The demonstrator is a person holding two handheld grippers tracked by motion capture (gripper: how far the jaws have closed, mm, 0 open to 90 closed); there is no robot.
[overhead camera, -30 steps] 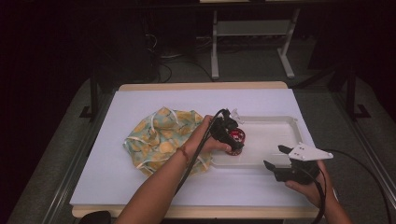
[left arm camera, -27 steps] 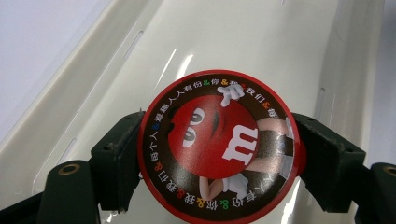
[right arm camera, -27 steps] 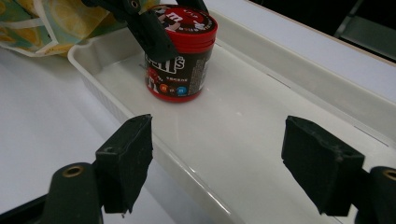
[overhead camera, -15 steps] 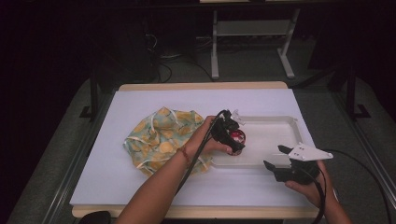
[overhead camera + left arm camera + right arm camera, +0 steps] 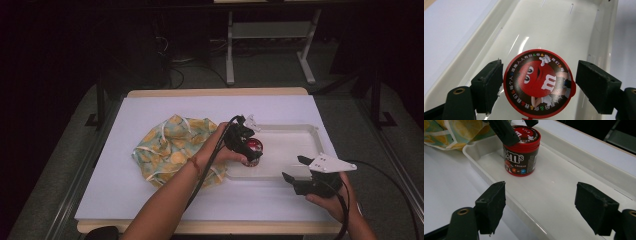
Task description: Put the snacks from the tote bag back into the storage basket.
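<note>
The candy tub (image 5: 521,151) stands upright at the near-left end of the white tray (image 5: 295,131). The left gripper (image 5: 539,82) hangs over its lid, spread — 2 jaws flanking it, apparently not gripping. The right gripper (image 5: 541,207) waits spread beside the tray. Risk: an off-centre squeeze on the round lid could tip or skid the tub toward the fabric bag (image 5: 167,147).

Dim surroundings, brightly lit table (image 5: 150,200); glare streaks the tray (image 5: 529,30) floor.

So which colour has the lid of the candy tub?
Red rim, dark ring, red character on the lid; clearest in the left gripper view.
</note>
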